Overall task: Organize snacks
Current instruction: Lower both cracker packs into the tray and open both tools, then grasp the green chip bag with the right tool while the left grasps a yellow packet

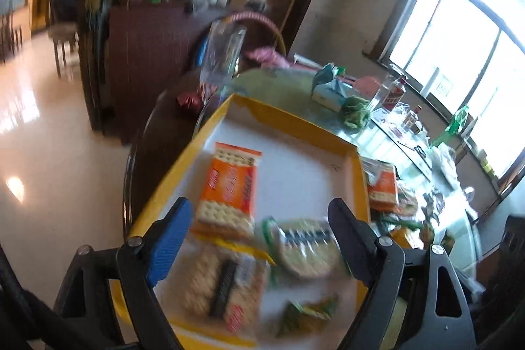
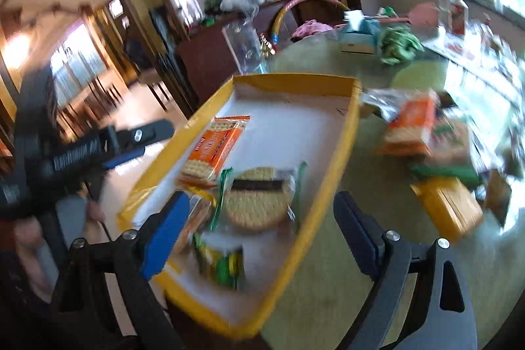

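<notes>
snacks lie part in the yellow tray, part loose on the worktop. left tongs and right tongs gape empty; next, grip the loose orange cracker pack by its middle.

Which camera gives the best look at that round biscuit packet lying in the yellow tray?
The right wrist view: the round biscuit packet lies fairly sharp and unobstructed in the yellow tray. In the left wrist view the same packet is blurred, and the hand-held gripper's right finger crowds its edge.
</notes>
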{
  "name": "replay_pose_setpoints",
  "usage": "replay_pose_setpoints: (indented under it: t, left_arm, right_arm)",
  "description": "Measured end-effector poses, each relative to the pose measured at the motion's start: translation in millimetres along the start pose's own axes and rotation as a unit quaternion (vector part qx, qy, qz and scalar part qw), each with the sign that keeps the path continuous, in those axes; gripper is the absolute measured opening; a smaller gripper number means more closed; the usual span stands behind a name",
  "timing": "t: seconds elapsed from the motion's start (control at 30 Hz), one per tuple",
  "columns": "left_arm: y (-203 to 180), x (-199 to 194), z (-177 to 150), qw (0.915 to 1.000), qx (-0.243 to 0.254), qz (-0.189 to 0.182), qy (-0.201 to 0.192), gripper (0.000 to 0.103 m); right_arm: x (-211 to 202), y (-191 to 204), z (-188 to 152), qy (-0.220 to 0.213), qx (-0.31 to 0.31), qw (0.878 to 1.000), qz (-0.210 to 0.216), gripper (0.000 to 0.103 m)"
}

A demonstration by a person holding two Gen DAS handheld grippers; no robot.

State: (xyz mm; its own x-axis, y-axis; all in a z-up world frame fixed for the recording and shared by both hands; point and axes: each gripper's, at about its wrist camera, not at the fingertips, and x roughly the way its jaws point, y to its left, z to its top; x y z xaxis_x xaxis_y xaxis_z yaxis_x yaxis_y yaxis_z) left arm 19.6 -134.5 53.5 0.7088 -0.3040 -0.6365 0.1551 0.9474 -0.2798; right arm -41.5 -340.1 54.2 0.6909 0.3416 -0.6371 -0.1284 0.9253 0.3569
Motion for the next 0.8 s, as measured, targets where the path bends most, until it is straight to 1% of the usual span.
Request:
replay_pose_setpoints:
  t: [0.07, 0.1, 0.2, 0.27, 0.33, 0.4, 0.47, 0.5, 0.57, 0.6, 0.67, 0.7, 0.73, 0.8]
  left_arm:
    - [-19.9, -11.2, -19.3, 0.9998, 0.012, 0.01, -0.011, 0.085]
    - [-31.6, -13.0, -26.8, 0.9998, 0.016, 0.005, -0.007, 0.085]
    - [-62.9, -22.7, -52.5, 0.999, 0.031, -0.032, 0.0, 0.085]
    - [-85.1, -30.4, -68.1, 0.9963, 0.059, -0.063, -0.005, 0.085]
    - [-104.5, -35.5, -79.8, 0.9928, 0.088, -0.081, -0.004, 0.085]
    - [-119.6, -37.6, -89.4, 0.9912, 0.099, -0.088, 0.004, 0.085]
    - [-134.3, -35.6, -94.5, 0.987, 0.123, -0.102, 0.015, 0.085]
    - [-139.9, -32.9, -94.7, 0.9855, 0.129, -0.105, 0.03, 0.085]
    - [-146.4, -25.3, -94.7, 0.9801, 0.137, -0.129, 0.064, 0.085]
    - [-148.5, -24.9, -96.1, 0.98, 0.14, -0.126, 0.064, 0.085]
    - [-151.0, -25.7, -99.6, 0.9819, 0.144, -0.11, 0.055, 0.085]
    - [-153.6, -25.5, -102.7, 0.9818, 0.146, -0.109, 0.055, 0.085]
    - [-153.9, -26.0, -104.4, 0.9816, 0.149, -0.107, 0.054, 0.085]
    - [-153.7, -29.5, -107.5, 0.9836, 0.15, -0.091, 0.042, 0.085]
  right_arm:
    - [-21.2, -16.2, -13.0, -0.012, 0.016, 1.0, 0.004, 0.09]
    - [-32.7, -25.6, -20.4, -0.019, 0.024, 1.0, -0.005, 0.09]
    - [-59.9, -54.0, -39.4, -0.039, 0.055, 0.997, -0.026, 0.09]
    - [-75.9, -75.6, -51.6, -0.054, 0.075, 0.995, -0.038, 0.09]
    - [-86.8, -91.6, -60.3, -0.052, 0.084, 0.993, -0.059, 0.09]
    - [-100.3, -107.2, -68.0, -0.058, 0.101, 0.99, -0.083, 0.09]
    - [-109.3, -119.4, -73.9, -0.06, 0.111, 0.988, -0.086, 0.09]
    - [-112.6, -123.9, -76.2, -0.058, 0.114, 0.988, -0.085, 0.09]
    - [-116.8, -130.7, -78.9, -0.051, 0.118, 0.989, -0.079, 0.09]
    - [-118.4, -131.9, -80.0, -0.049, 0.116, 0.989, -0.075, 0.09]
    - [-122.9, -131.9, -80.9, -0.052, 0.104, 0.991, -0.065, 0.09]
    - [-125.9, -131.4, -82.4, -0.056, 0.099, 0.992, -0.061, 0.09]
    - [-128.5, -130.5, -83.6, -0.059, 0.096, 0.992, -0.06, 0.09]
    - [-132.1, -127.6, -86.3, -0.06, 0.085, 0.992, -0.064, 0.09]
